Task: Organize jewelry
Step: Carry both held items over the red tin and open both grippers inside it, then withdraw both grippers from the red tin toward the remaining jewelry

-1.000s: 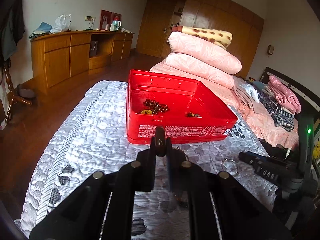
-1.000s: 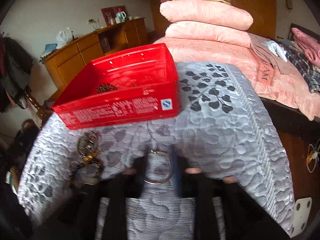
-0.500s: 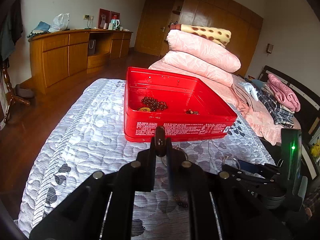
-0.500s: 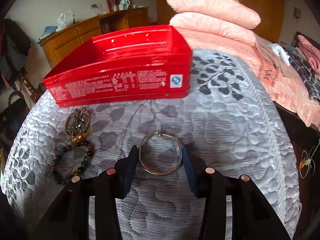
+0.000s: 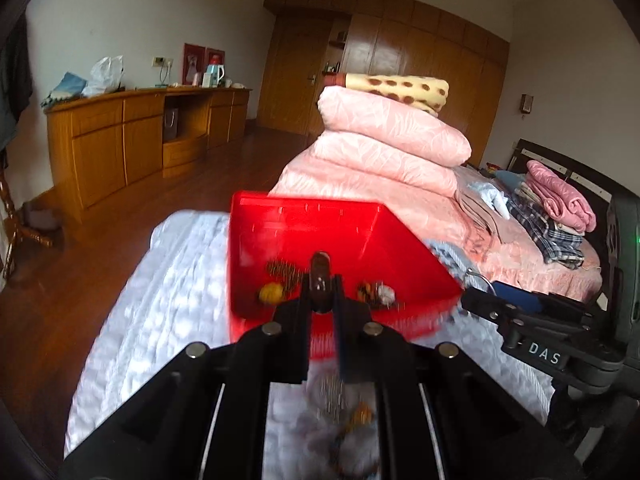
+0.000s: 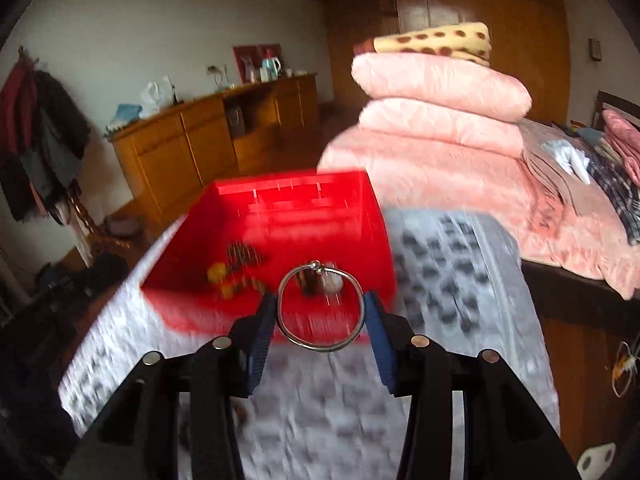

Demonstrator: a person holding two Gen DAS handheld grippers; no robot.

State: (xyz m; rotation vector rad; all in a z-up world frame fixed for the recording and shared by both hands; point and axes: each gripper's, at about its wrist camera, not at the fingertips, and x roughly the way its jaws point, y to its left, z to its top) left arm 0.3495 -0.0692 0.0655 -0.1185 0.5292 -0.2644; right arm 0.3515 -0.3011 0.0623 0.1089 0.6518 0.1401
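Wooden sideboard (image 5: 132,136): a long honey-coloured cabinet against the white wall at far left, with a white plastic bag (image 5: 105,76) and a small kettle on top.
Quilted bedspread (image 5: 168,320): the pale grey, leaf-patterned cover that the box sits on; it is blurred in both my views.
Red box (image 5: 408,264): a shallow, open, rectangular red tin on the bedspread, straight ahead of both my tools.
Box contents: a dark string of beads (image 5: 286,271) with a yellow piece (image 5: 271,293) on the left of the floor, and a small dark-and-pale cluster (image 5: 376,293) on the right.
My left gripper (image 5: 320,284): jaws pressed together on a small dark brown bead-like piece (image 5: 320,264) that sticks up between the tips, in front of the box's near wall.
Below my left fingers: something beaded and metallic hangs there, too blurred for me to tell what it is.
My right gripper (image 6: 322,312): the blue pads (image 6: 376,320) clamp a thin silver metal ring bangle (image 6: 320,306) from both sides; it stands clear of the bedspread, in front of the box's near wall.
Right gripper from my left view (image 5: 532,328): its black body reaches in from the right edge, just beside the box's right corner.
Pink folded quilts (image 5: 392,140): stacked behind the box, with a yellow brown-spotted blanket (image 5: 400,86) on top.
Far right: folded plaid and pink clothes (image 5: 556,208) lie on the pink bed.
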